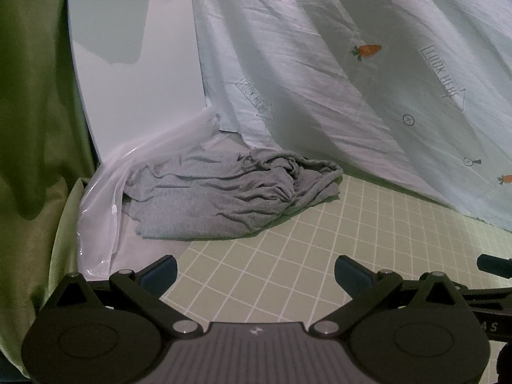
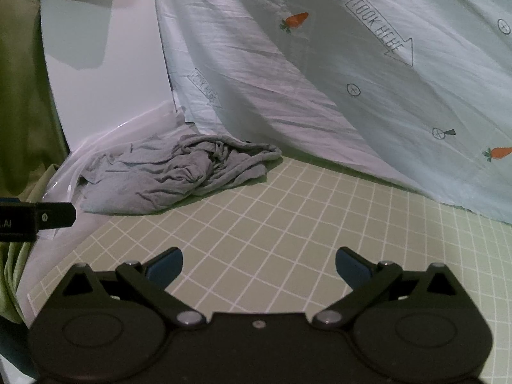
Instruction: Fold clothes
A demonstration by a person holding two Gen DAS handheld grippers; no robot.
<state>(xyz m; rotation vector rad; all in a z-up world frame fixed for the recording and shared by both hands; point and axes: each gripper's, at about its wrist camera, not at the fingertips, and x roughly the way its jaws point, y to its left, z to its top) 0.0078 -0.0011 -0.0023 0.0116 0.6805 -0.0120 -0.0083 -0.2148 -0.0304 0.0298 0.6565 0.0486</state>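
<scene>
Nothing folded yet, by my read. The grey garment lies crumpled in a heap at about eleven o'clock from me, half on the gridded surface, half on clear plastic sheet. My left gripper has its fingers spread wide, empty; my right gripper likewise. Spreading it flat and every fold remain.

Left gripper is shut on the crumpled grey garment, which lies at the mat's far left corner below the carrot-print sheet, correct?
Not quite. The left gripper is open and empty, short of the grey garment, as the left wrist view shows. The rest holds: the garment lies crumpled at the far left corner of the mat, below the carrot-print sheet.
</scene>
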